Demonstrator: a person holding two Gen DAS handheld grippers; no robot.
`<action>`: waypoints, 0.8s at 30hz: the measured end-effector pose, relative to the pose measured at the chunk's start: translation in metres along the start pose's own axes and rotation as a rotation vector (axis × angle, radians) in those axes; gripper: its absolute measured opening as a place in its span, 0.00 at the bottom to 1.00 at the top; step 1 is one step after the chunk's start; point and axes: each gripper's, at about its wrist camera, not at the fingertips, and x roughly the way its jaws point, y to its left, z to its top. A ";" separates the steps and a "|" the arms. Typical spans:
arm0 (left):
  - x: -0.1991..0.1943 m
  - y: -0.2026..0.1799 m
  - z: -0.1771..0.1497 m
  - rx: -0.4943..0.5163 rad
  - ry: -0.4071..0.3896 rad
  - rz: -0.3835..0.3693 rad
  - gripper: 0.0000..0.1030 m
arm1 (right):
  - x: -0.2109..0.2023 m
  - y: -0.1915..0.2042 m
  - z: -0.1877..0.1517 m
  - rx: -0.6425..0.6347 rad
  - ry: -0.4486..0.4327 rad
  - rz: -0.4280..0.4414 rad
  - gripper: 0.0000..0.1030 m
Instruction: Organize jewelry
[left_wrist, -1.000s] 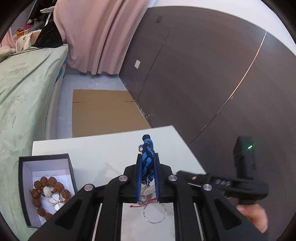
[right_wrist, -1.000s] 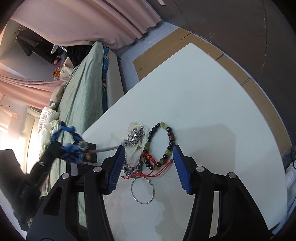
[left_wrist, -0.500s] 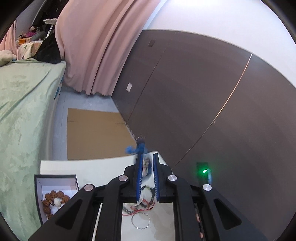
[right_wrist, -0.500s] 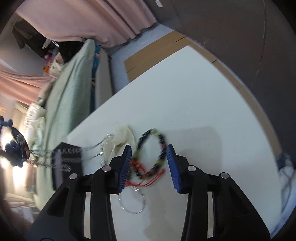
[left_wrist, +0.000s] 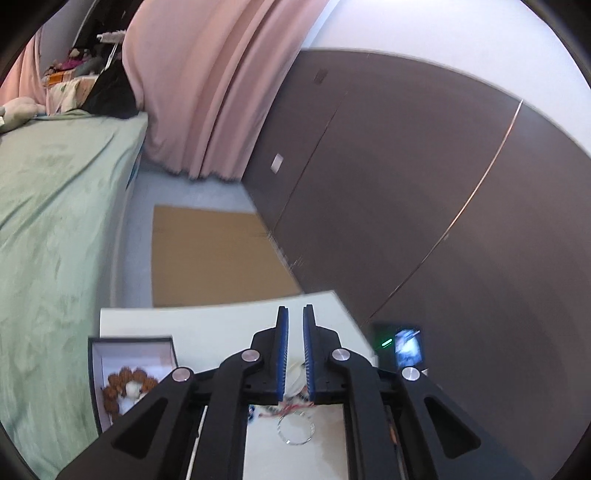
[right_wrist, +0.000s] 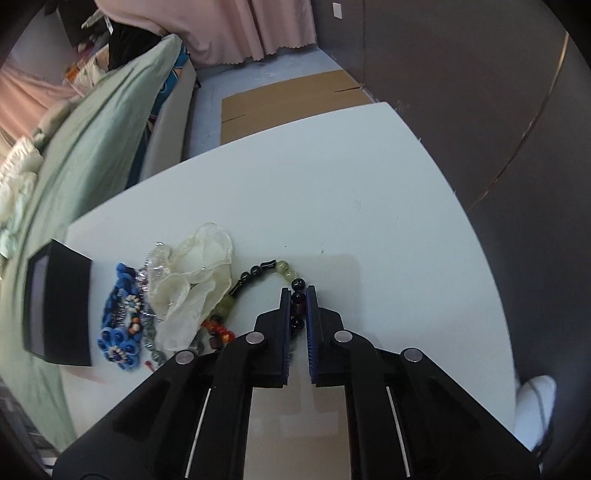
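My right gripper (right_wrist: 297, 291) is shut on the dark and green beaded bracelet (right_wrist: 255, 275), which lies on the white table (right_wrist: 332, 192). Left of it lie a cream organza pouch (right_wrist: 195, 284), a blue flower necklace with a silver chain (right_wrist: 122, 325) and red beads (right_wrist: 219, 330). My left gripper (left_wrist: 293, 314) is raised above the table, its jaws nearly closed with nothing between them. Below it I see a silver ring (left_wrist: 295, 430) and an open box (left_wrist: 129, 350) holding a brown bead bracelet (left_wrist: 122, 386).
The black box (right_wrist: 55, 306) stands at the table's left edge in the right wrist view. A green-covered bed (left_wrist: 44, 221) runs along the left. Cardboard (left_wrist: 214, 254) lies on the floor beyond the table. A dark wall (left_wrist: 443, 203) is on the right.
My left gripper let go of the blue necklace, which now lies on the table beside the box. My right gripper moved forward and closed on the beaded bracelet.
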 end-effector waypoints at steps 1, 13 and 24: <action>0.008 -0.001 -0.005 0.007 0.030 0.014 0.17 | -0.003 -0.002 0.000 0.009 -0.006 0.011 0.08; 0.079 0.007 -0.077 0.109 0.261 0.150 0.42 | -0.057 -0.022 0.010 0.080 -0.105 0.211 0.08; 0.132 0.007 -0.107 0.281 0.355 0.295 0.38 | -0.080 -0.041 0.015 0.121 -0.141 0.308 0.08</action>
